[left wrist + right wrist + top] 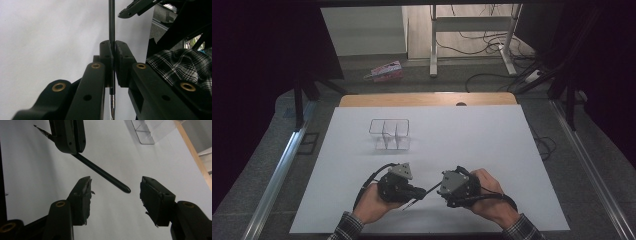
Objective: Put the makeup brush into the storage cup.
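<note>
Left hand-held gripper (419,191): held in the person's left hand near the surface's near edge, jaws pressed together on a black pen, pointing toward the right hand-held gripper.
Left grip seen up close: in the left gripper view the two black pads (106,53) pinched the pen's barrel (111,22) from both sides, the barrel running straight up between them and its metal tip end showing below the pads.
Pen (421,196): lifted off the surface, slanted, its pointed tip toward the near edge and its rounded back end reaching toward the right hand-held gripper.
Right hand-held gripper (441,190): held in the person's right hand just beside the left one, jaws spread apart, touching nothing.
Right jaws and pen: in the right gripper view the pen's rounded end (124,188) lay in the gap between the two pads (83,192), clear of both.
Clear divided container (390,134): stood toward the far edge of the surface, left of centre, well apart from both hands.
Surface (492,145): a white sheet over a wooden top, whose bare strip showed at the far edge.
</note>
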A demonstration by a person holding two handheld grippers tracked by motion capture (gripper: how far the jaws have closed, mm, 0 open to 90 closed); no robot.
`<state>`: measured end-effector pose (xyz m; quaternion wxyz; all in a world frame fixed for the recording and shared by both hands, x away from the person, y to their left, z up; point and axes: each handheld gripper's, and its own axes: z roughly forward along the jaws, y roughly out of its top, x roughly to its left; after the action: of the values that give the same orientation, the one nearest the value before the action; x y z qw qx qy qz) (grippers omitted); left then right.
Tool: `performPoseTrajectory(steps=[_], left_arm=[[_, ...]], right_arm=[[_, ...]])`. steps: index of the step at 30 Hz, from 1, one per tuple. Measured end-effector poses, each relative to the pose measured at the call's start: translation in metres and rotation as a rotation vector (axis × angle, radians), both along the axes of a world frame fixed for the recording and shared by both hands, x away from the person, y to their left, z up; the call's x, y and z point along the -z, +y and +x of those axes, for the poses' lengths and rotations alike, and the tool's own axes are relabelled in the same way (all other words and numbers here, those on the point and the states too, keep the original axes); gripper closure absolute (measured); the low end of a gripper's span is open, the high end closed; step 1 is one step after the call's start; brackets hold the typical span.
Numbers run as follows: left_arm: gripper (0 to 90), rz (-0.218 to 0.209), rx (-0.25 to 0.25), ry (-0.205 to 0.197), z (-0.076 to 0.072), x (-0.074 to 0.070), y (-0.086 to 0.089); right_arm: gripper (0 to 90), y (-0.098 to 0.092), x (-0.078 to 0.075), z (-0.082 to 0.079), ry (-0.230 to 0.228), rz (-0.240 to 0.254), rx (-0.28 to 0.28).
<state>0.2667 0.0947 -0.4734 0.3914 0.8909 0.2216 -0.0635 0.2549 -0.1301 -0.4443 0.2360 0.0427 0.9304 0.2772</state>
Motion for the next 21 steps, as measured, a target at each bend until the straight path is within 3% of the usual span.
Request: performPoseTrajectory(steps=[13, 16, 18, 21], left_arm=[[86.0, 0.016, 0.014, 0.009, 0.000, 0.001, -0.005], [85.9, 0.034, 0.032, -0.001, 0.000, 0.001, -0.005], [85.6, 0.041, 0.034, -0.006, 0.000, 0.001, -0.005], [81.0, 0.042, -0.035, -0.071, 0.000, -0.003, 0.000]], right_arm=[[53.2, 0.007, 0.005, -0.003, -0.022, -0.054, -0.065], [60.5, 0.007, 0.006, -0.004, -0.016, -0.063, -0.063], [67.6, 0.006, 0.007, -0.002, -0.004, -0.096, -0.064], [82.0, 0.002, 0.013, 0.000, 0.045, -0.160, -0.088]])
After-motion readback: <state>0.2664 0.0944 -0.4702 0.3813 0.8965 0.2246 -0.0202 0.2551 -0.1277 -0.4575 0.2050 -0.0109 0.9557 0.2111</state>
